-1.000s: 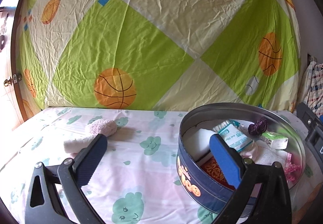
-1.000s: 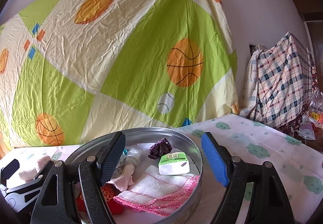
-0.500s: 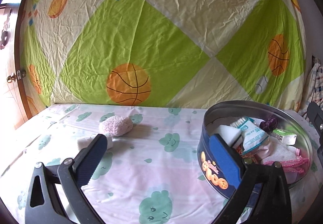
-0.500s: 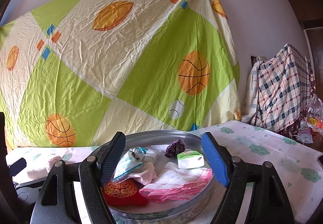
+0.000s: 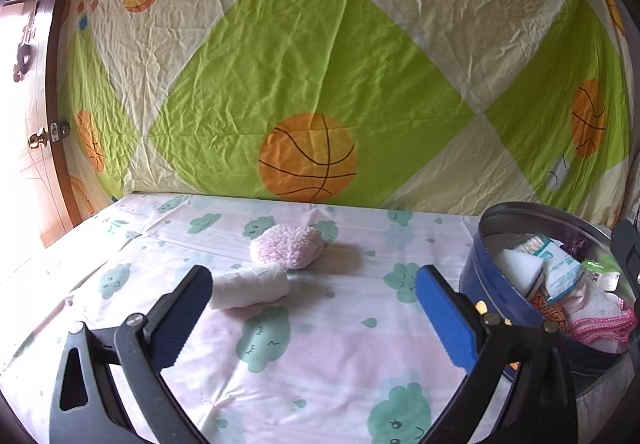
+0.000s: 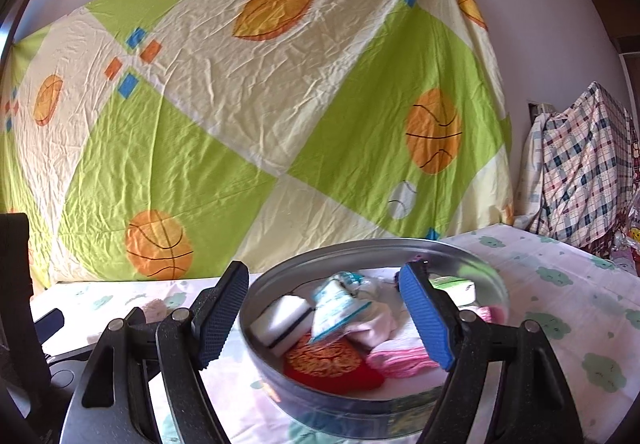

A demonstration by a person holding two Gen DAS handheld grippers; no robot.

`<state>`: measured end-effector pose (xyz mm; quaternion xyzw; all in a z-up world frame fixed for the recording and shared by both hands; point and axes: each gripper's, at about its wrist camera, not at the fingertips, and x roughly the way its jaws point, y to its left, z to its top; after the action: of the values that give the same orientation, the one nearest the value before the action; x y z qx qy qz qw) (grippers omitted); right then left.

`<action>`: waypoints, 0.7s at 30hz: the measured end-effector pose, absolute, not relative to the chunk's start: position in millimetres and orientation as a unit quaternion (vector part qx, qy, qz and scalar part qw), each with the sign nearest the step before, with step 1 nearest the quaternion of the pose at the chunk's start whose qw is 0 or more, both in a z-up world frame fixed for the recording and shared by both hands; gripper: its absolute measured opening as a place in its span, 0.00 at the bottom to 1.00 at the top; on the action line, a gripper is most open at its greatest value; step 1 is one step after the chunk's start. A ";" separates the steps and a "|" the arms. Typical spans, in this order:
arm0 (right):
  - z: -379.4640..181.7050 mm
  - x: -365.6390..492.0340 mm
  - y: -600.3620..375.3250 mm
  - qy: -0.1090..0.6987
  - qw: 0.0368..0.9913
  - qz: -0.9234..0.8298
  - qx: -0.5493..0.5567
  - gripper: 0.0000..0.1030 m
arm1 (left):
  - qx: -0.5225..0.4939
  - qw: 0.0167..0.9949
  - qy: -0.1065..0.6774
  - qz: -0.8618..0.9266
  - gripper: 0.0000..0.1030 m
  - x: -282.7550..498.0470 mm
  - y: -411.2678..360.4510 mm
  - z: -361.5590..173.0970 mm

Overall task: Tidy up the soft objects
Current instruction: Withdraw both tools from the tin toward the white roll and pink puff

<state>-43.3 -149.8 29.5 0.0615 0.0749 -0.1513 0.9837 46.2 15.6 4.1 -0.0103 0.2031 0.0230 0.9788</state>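
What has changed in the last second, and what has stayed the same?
The left gripper swung left, away from the tin, toward the rolled white cloth and pink fluffy pad. The right gripper drew back slightly from the tin. Both stayed open and empty; nothing was picked up.

Home bedroom: bed [image 5: 320, 344] in cloud-print sheet, basketball-print cloth [image 5: 320, 64] hung on the wall, wooden door [image 5: 24, 124], plaid bedding [image 6: 580, 172] piled nearby.

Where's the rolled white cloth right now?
In the left wrist view, the rolled white cloth lies on the bed sheet just past the left finger, touching the fluffy pink pad behind it.
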 end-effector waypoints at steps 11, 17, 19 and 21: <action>25.0 -24.2 -107.1 0.088 0.987 -0.118 0.059 0.77 | -0.039 0.972 0.227 0.040 1.00 64.3 57.3 -1.9; 23.2 -14.9 -88.5 0.094 0.988 -0.104 0.060 0.77 | -0.055 0.967 0.244 0.045 1.00 75.5 82.4 -7.2; 23.0 -11.0 -82.7 0.098 0.988 -0.100 0.058 0.77 | -0.052 0.966 0.250 0.047 1.00 80.7 92.8 -8.9; 22.3 -6.5 -77.0 0.103 0.988 -0.100 0.058 0.77 | -0.053 0.962 0.263 0.042 1.00 87.5 105.4 -12.0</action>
<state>-6.5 -77.0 22.3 0.0585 0.1032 -0.1005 0.9878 87.5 105.4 -12.0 -0.0532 0.2629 0.0422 0.9624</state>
